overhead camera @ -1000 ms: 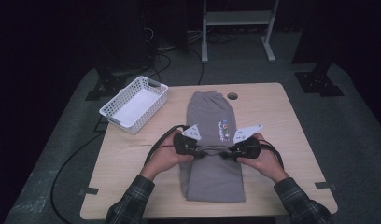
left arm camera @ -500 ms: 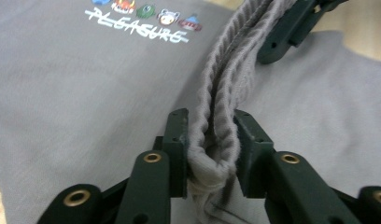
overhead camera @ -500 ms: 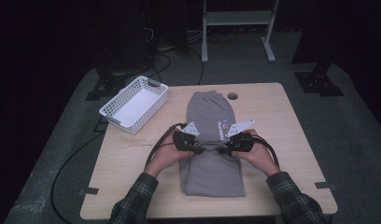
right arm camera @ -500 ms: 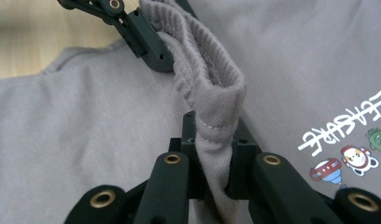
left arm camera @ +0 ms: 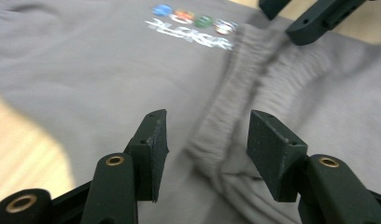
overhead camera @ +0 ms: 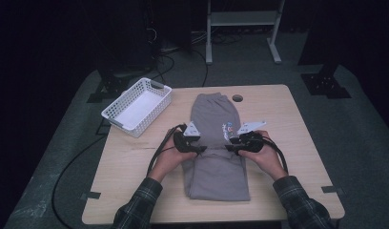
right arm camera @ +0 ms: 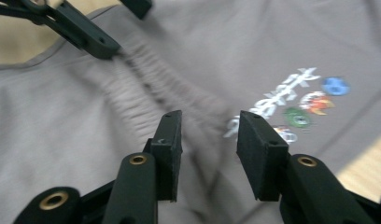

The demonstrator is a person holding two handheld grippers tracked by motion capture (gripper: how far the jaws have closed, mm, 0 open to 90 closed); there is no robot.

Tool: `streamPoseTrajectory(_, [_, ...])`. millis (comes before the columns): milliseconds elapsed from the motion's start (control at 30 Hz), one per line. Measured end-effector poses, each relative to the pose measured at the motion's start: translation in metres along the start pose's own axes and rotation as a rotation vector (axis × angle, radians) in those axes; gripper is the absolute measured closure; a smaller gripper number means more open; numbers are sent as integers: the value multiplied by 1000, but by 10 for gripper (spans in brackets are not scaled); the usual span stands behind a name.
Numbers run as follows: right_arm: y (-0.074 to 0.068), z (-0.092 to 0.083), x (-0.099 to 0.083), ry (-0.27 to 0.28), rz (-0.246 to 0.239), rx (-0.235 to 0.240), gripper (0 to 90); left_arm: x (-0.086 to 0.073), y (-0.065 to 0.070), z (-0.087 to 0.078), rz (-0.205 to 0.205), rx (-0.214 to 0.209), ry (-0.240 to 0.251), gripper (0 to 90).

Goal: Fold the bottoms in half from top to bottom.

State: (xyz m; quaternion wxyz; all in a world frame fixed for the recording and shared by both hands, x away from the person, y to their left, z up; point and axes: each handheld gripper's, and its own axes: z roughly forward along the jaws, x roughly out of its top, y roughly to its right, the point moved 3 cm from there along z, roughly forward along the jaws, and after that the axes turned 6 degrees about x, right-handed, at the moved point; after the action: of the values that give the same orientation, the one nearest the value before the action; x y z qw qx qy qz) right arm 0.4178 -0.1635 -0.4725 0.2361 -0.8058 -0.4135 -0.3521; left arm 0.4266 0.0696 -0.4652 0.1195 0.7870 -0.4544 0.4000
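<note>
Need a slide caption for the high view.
Both tongs, left and right, open over the folded grey sweatpants beside a white basket.

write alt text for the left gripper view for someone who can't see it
The left tongs hang open just above grey sweatpants, their jaws on either side of a ribbed, gathered band. A colourful printed logo lies beyond, with the right tongs at the top edge.

- Table (overhead camera: 135,181): light wood top, rectangular, with a round cable hole (overhead camera: 237,98) near its far edge, beyond the right hand-held gripper (overhead camera: 230,147).
- Grey garment (overhead camera: 216,171): folded, lying flat along the table's middle, directly under both hand-held grippers; a coloured print (left arm camera: 193,29) lies between them.
- White basket (overhead camera: 137,107): resting on the table's far left corner, well apart from the left hand-held gripper (overhead camera: 202,149), beyond it and to its left.
</note>
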Motion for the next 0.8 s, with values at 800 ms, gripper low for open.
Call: streamPoseTrajectory(800, [-19,-30,-10,-2,-64,57,668,-8,42,-33,-5,-220,34,599])
